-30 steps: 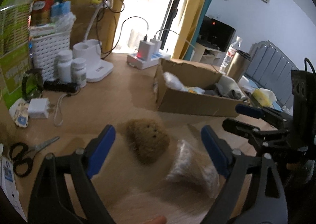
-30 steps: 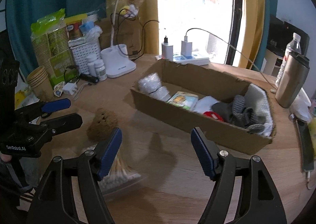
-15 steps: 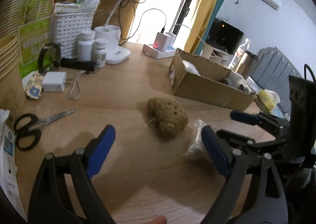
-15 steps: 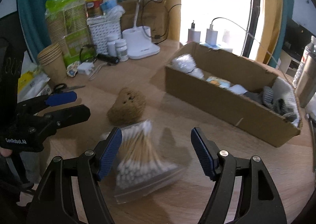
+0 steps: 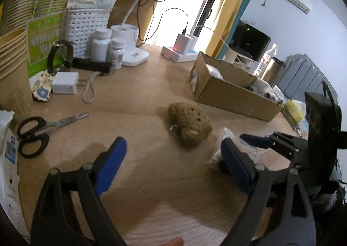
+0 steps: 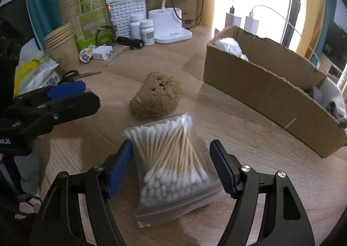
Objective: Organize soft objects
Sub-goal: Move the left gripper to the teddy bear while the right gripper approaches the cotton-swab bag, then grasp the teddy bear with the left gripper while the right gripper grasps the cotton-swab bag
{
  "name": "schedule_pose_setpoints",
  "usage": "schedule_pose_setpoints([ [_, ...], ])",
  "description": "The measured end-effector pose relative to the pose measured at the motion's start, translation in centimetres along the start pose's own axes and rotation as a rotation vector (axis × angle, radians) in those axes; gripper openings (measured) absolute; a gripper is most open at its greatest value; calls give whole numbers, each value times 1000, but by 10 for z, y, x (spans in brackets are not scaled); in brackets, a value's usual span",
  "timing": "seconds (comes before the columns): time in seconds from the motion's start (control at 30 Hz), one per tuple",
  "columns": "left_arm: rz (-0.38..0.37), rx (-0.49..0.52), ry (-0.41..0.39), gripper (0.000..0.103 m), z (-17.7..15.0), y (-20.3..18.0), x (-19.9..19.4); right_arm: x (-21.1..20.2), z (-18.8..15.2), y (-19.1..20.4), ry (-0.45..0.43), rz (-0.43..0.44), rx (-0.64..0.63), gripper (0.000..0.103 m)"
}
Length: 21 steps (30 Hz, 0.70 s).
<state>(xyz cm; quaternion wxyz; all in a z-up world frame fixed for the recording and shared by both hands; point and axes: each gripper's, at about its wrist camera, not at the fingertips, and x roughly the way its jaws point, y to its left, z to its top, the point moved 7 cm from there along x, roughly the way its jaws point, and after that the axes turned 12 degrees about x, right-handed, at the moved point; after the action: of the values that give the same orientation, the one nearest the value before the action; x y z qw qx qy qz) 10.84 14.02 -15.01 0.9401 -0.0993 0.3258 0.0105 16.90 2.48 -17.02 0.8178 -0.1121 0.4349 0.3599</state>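
— Cotton swabs first: where do we find them?

— We see the zip bag of cotton swabs (image 6: 171, 159) lying flat on the wooden desk (image 6: 249, 137), just in front of the brown plush toy (image 6: 157, 95), nearly touching it. Our right gripper (image 6: 171, 166) straddles the bag, blue pads (image 6: 120, 165) spread wide on either side; we cannot tell whether the left pad touches the plastic, and the right pad stands clear of it.

— And our other claw?

— Our left gripper (image 5: 173, 165) hangs above bare desk (image 5: 141, 98) in front of the plush toy (image 5: 189, 125), fingers spread and pinching nothing. In the left wrist view the bag (image 5: 229, 148) peeks out to the right of the toy, partly hidden behind our own right finger (image 5: 236, 167), with the right gripper (image 5: 271, 144) just beyond it.

— Where does the box sit?

— The open cardboard box (image 6: 266, 94) stands behind and to the right of the toy, well apart from it. Inside we make out a crumpled clear plastic bag (image 6: 228, 46) at its near-left end and grey fabric (image 6: 316, 96) at the far end; the rest is hidden by the wall.

— Anything left of the toy?

— Black-handled scissors (image 5: 36, 133) lie on the desk there. Behind them we see a white charger plug (image 5: 65, 85), two white pill bottles (image 5: 108, 49), a white lattice basket (image 5: 86, 22) and a stack of paper cups (image 6: 61, 47).
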Motion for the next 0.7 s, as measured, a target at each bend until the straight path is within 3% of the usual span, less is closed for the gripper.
schedule_pose_setpoints([
  [0.13,0,3,10,90,1,-2,4,1,1,-11,-4,-19,22,75],
  [0.37,-2,25,42,90,5,-10,17,-2,5,-36,-31,-40,65,56],
  [0.7,12,74,103,90,20,-32,48,-21,8,-75,-81,-46,123,52],
])
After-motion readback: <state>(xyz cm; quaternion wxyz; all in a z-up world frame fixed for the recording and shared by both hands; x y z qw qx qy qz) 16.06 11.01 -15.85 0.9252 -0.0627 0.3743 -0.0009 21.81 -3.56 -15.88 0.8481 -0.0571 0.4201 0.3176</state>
